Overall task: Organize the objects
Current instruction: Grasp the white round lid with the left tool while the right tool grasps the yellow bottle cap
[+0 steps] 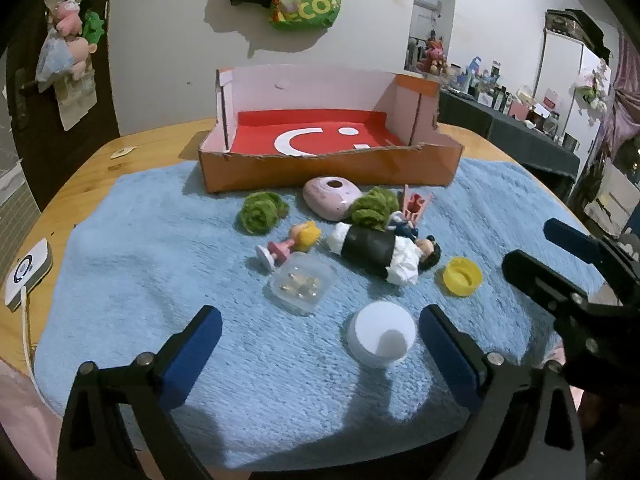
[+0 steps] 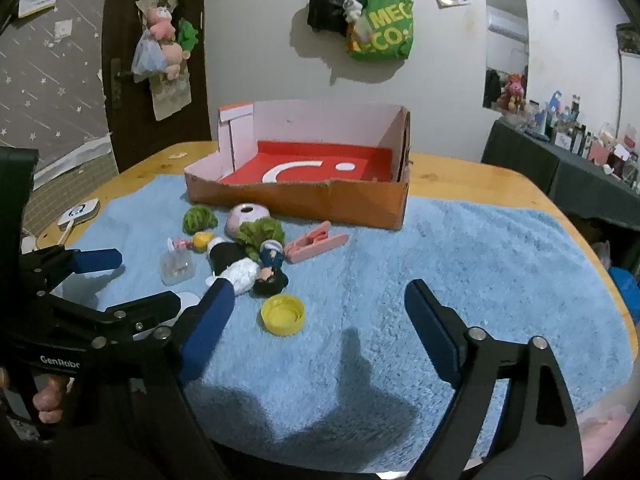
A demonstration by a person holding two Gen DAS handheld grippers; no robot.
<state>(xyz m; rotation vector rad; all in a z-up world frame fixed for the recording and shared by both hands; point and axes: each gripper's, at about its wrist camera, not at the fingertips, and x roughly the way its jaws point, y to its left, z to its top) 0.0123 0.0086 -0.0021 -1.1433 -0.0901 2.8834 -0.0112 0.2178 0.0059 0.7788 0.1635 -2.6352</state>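
An orange cardboard box (image 1: 328, 170) (image 2: 320, 200) with a red floor stands at the back of a blue towel (image 1: 160, 260) (image 2: 480, 260). In front of it lie a pink oval case (image 1: 330, 196), two green woolly balls (image 1: 262, 212) (image 1: 372, 206), a pink clothes peg (image 2: 316, 242), a small yellow-haired doll (image 1: 296, 242), a black-haired doll (image 1: 384, 252) (image 2: 248, 272), a clear plastic tub (image 1: 300, 286), a yellow cap (image 1: 462, 276) (image 2: 282, 314) and a white cap (image 1: 380, 334). My left gripper (image 1: 320, 340) (image 2: 148, 280) is open, with the white cap between its fingers, untouched. My right gripper (image 2: 320, 312) (image 1: 528, 246) is open over the towel, the yellow cap near its left finger.
The towel covers a wooden table (image 1: 140, 152) (image 2: 460, 176). A white device with a cable (image 1: 26, 274) lies at the table's left edge. Bags hang on the wall behind. A dark side table with bottles (image 2: 580, 168) stands at the right. A hand (image 2: 50, 396) holds the left gripper's handle.
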